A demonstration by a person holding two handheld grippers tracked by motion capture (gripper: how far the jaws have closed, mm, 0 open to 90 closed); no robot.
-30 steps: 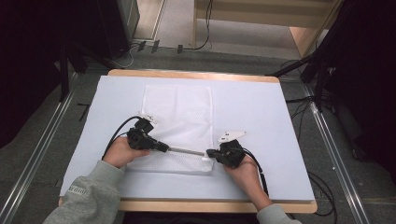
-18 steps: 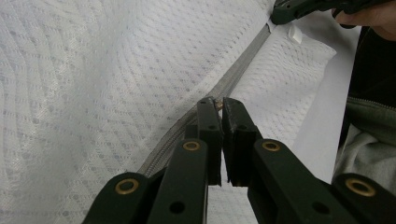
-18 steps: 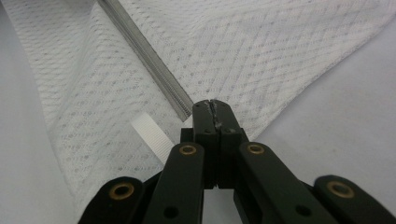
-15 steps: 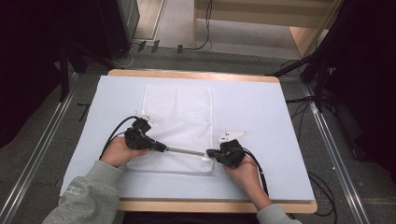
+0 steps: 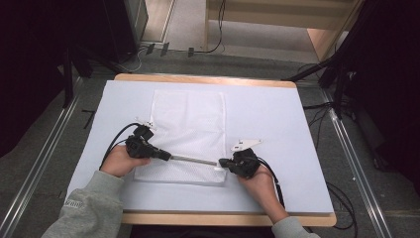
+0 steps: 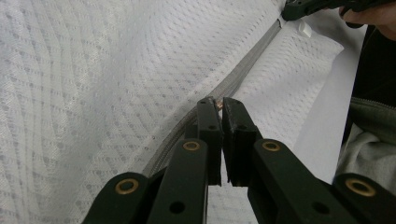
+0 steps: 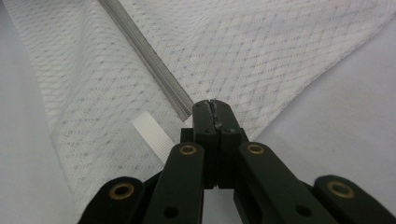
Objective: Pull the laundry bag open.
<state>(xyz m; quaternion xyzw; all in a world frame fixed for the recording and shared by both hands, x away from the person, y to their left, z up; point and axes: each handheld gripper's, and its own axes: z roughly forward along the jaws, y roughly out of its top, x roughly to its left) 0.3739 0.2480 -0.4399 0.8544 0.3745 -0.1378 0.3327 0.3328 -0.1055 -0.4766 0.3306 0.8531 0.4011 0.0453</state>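
Note:
A white mesh bag (image 5: 188, 124) lies flat on the table, with a grey zipper (image 5: 193, 159) running along its near edge. My left gripper (image 5: 166, 155) sits at the zipper's left part. Its jaws are almost closed on a small coppery zipper pull (image 6: 217, 103) over the zipper track (image 6: 243, 70). My right gripper (image 5: 223, 162) is at the bag's near right corner. In the right gripper view, the right gripper (image 7: 213, 105) is shut on the end of the zipper (image 7: 144, 51), beside a white ribbed tab (image 7: 152, 135).
The pale blue-white table cover (image 5: 277, 124) has bare room to the right of and behind the bag. A wooden table edge (image 5: 208, 79) runs along the far side. Black cables trail from both grippers, and dark stands flank the table.
My left gripper has slid slightly left along the zipper, exposing a little more grey track. The right gripper has stayed at the bag's corner.

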